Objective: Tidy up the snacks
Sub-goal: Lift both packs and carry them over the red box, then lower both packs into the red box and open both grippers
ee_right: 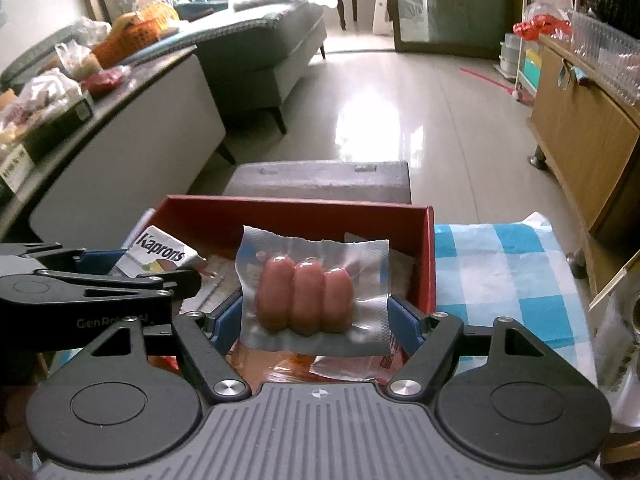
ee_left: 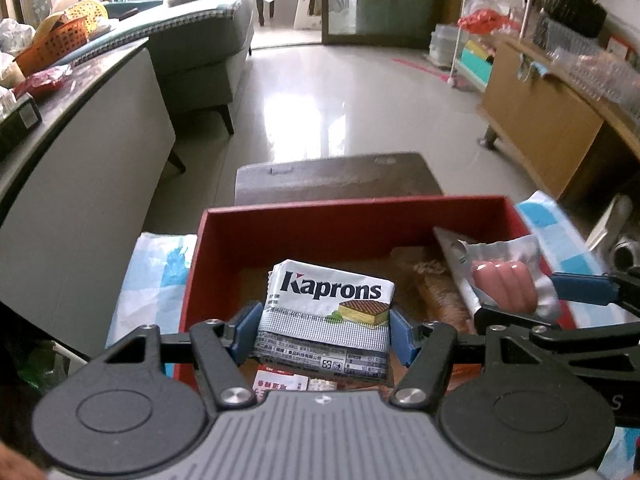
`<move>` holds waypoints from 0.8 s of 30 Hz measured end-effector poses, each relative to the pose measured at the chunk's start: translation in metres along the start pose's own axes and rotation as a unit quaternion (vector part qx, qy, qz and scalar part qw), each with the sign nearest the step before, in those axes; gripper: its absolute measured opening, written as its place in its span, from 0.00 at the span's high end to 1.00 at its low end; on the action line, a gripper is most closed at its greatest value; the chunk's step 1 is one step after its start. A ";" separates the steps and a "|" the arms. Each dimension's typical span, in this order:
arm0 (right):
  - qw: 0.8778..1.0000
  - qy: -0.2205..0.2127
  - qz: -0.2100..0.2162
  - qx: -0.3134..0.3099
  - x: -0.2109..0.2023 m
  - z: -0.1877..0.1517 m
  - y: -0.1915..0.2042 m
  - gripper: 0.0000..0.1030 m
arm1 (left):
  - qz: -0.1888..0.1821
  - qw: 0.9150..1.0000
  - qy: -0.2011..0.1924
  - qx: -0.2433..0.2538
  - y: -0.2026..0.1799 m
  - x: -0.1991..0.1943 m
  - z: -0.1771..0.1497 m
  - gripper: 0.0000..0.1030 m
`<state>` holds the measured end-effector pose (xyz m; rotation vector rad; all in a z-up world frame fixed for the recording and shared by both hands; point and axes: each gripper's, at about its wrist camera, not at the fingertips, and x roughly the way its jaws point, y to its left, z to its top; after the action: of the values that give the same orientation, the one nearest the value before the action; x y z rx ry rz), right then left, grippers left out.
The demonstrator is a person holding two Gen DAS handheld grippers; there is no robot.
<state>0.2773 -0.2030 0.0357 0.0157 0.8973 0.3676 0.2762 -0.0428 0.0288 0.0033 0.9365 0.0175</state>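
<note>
Left gripper (ee_left: 323, 330): blue pads clamped on the sides of a wafer pack (ee_left: 326, 312), a white, glossy, squarish packet, held over the box's near edge.
Right gripper (ee_right: 316, 322): pads grasp a sausage pack (ee_right: 310, 300), clear crinkled film around three smooth pink sausages, over the box's right half.
Box (ee_right: 428, 256): red cardboard, rectangular, open; flat wrappers inside, probably snacks.
Cloth (ee_right: 504, 264): blue-and-white check, under the box.

Left gripper (ee_left: 322, 330) and right gripper (ee_right: 316, 320), jaws seemingly clamped, tilt downward.
</note>
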 end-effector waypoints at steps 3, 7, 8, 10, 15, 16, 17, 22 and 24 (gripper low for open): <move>1.000 0.019 -0.007 -0.003 0.012 -0.003 -0.002 0.19 | 0.005 1.000 0.013 0.005 -0.002 0.009 -0.003 0.41; 0.999 0.038 -0.016 -0.005 0.019 -0.009 -0.004 0.17 | 0.013 1.000 0.022 0.011 -0.002 0.013 -0.006 0.39; 0.999 0.037 -0.018 -0.004 0.018 -0.009 -0.004 0.17 | 0.013 1.000 0.025 0.011 -0.001 0.013 -0.007 0.39; 0.999 0.037 -0.017 -0.002 0.017 -0.009 -0.004 0.15 | 0.013 0.999 0.028 0.011 -0.001 0.012 -0.008 0.39; 0.999 0.038 -0.018 -0.007 0.016 -0.009 -0.001 0.14 | 0.014 1.000 0.024 0.013 0.000 0.008 -0.008 0.34; 0.999 0.039 -0.018 -0.007 0.017 -0.010 0.000 0.14 | 0.014 1.000 0.024 0.012 0.000 0.008 -0.007 0.34; 0.999 0.040 -0.017 -0.006 0.019 -0.009 -0.002 0.13 | 0.014 1.000 0.024 0.012 0.001 0.008 -0.007 0.33; 0.999 0.038 -0.015 0.000 0.019 -0.008 -0.005 0.13 | 0.016 0.999 0.030 0.004 0.004 0.011 -0.006 0.30; 0.999 0.039 -0.015 -0.002 0.020 -0.009 -0.004 0.12 | 0.013 0.999 0.032 0.001 0.004 0.011 -0.006 0.30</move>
<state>0.2836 -0.2019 0.0141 -0.0159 0.9720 0.3446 0.2782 -0.0384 0.0163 0.0166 1.0007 0.0409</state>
